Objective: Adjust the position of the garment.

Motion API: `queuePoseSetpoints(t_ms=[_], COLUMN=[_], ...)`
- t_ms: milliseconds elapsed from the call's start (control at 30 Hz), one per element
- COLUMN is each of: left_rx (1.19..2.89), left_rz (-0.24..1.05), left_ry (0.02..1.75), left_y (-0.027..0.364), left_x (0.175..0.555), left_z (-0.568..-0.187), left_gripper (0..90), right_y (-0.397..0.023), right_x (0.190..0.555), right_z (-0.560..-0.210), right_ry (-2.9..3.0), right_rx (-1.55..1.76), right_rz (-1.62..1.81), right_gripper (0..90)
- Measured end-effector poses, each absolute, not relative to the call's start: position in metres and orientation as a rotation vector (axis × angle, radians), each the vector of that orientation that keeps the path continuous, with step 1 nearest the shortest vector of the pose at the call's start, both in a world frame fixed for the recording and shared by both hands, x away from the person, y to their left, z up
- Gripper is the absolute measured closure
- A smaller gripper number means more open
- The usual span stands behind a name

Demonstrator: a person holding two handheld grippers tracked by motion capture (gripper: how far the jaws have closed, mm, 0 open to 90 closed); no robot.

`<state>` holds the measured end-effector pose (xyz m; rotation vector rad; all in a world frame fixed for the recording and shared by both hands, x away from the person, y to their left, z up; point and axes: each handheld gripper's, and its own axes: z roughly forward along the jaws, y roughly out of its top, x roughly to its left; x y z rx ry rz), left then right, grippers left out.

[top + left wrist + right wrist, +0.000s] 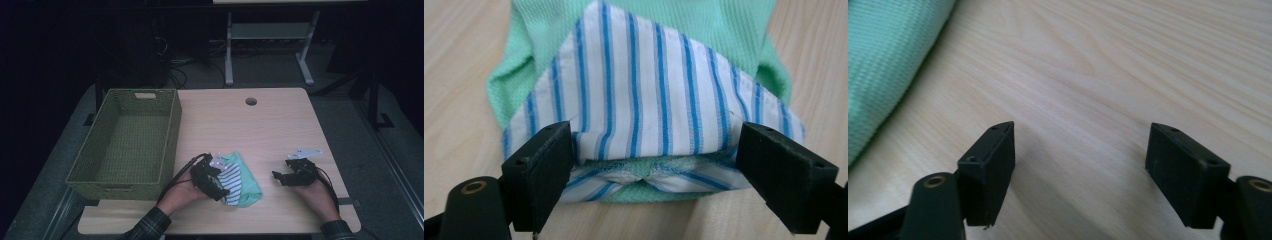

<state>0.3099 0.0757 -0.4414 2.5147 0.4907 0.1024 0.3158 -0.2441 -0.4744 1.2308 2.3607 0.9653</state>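
Folded garment on the worktop (pixel 280 120), between the two tongs.

A green wicker basket (pixel 172 131) stands at the left. Just right of it, the left tongs (pixel 220 186) straddle the near end of the garment (pixel 239 181), jaws wide apart with cloth between them; whether the pads press it I cannot tell. The garment is mint-green knit, with a white, blue-striped panel folded on top. The right tongs (pixel 278 177) hover over bare wood, apart, holding nothing.
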Motion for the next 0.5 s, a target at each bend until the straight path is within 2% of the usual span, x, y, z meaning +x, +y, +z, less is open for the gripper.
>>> queuePoseSetpoints(t_ms=[333,500], left_rx=[2.532,2.558], left_rz=[0.08,0.117], left_ry=[0.486,0.456], left_y=[0.0756,0.0744], left_x=[0.3112,0.3088], left_z=[-0.4519,-0.4529], left_gripper=[14.5,14.9], right_y=[-0.2471,-0.2476], right_x=[0.3179,0.318], right_z=[-0.4786,-0.4811], right_ry=[2.323,2.309], right_rx=[1.236,1.224], right_rz=[0.987,1.008], right_gripper=[19.1,16.2])
